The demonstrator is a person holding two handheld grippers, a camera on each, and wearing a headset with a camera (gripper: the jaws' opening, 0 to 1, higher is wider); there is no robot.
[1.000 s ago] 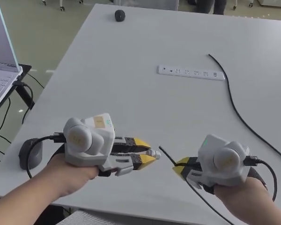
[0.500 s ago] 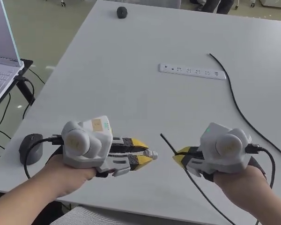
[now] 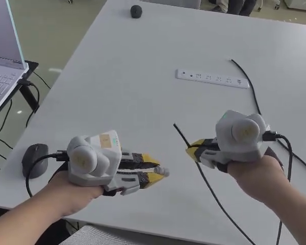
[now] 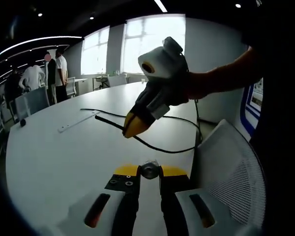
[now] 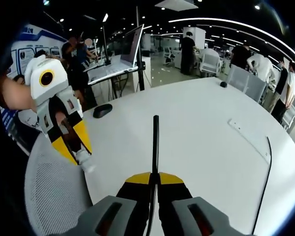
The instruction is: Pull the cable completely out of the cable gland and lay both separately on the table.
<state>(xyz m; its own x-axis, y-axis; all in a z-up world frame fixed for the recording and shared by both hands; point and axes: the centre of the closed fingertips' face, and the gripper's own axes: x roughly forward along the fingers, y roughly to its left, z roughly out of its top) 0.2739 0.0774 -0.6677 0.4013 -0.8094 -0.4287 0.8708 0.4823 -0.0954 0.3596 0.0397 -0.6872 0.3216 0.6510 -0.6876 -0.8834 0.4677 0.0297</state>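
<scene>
Well, my left claw (image 3: 154,168) is closed almost to nothing on the cable gland (image 4: 149,169), a small pale fitting pinched at the very end of the yellow tips and jutting just past them. Its opening seems to face forward, away from the claw, though it is too small in these views for me to be sure. My right claw (image 3: 194,149) is clamped tight on the black cable (image 5: 155,142). It grips a little back from the free end, so a short stiff length sticks straight out ahead of the tips. The rest trails back under my hand toward the near edge of the table (image 3: 143,92).

The two claws face each other tip to tip but apart, with open air between the cable's end and the gland, so I judge the cable to be fully out. I hold the gland by the tips so that nothing covers its bore, and the cable near its end so that the loose part does not flop about.

Both appear lifted off the tabletop. What is left, as I see it, is the laying down. The gland goes on the bare surface beneath the left claw. The cable goes beneath the right claw, well short of the power strip (image 3: 212,79) that lies far ahead of it.
</scene>
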